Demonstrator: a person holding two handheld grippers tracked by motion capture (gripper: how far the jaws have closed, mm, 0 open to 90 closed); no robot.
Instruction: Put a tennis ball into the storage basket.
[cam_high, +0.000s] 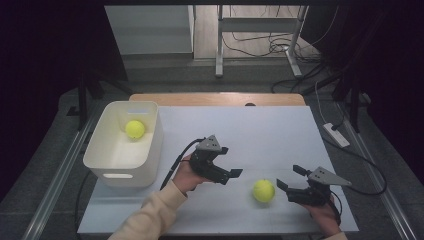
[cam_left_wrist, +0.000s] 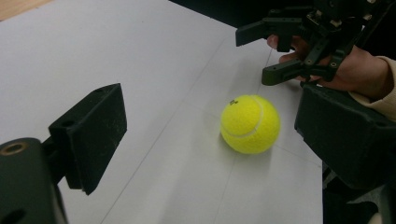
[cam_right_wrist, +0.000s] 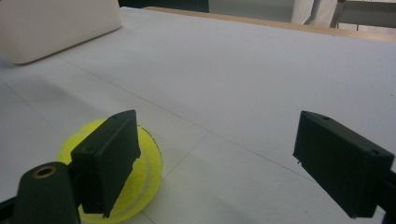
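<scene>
Tennis ball (cam_high: 263, 190) sits loose on the white table (cam_high: 260, 130), near edge, right of centre, nothing touching it. Left gripper (cam_high: 231, 165) is just left of the ball, jaws pointed at it and standing well apart with nothing between them; in the left gripper view the ball (cam_left_wrist: 250, 124) lies ahead, nearer the right-hand jaw than the middle of the gap. Right gripper (cam_high: 291, 177) sits low just right of the ball, jaws also wide and empty; from its own camera the ball (cam_right_wrist: 116, 175) is off behind the left-hand jaw, not inside the gap. Far left, a white bin (cam_high: 102, 145) already has a second ball (cam_high: 135, 129) in it, so my read is balls go into the bin and this one is next. Step in hand looks like the approach, pre-grasp, with the left gripper the likelier picker since it's aimed at the ball and on the bin side. Next move needs: shift so the ball is centred between the jaws, drop to ball height, close gently since it'll roll if nudged by one jaw first. Then lift and carry left and far, over the bin rim.
</scene>
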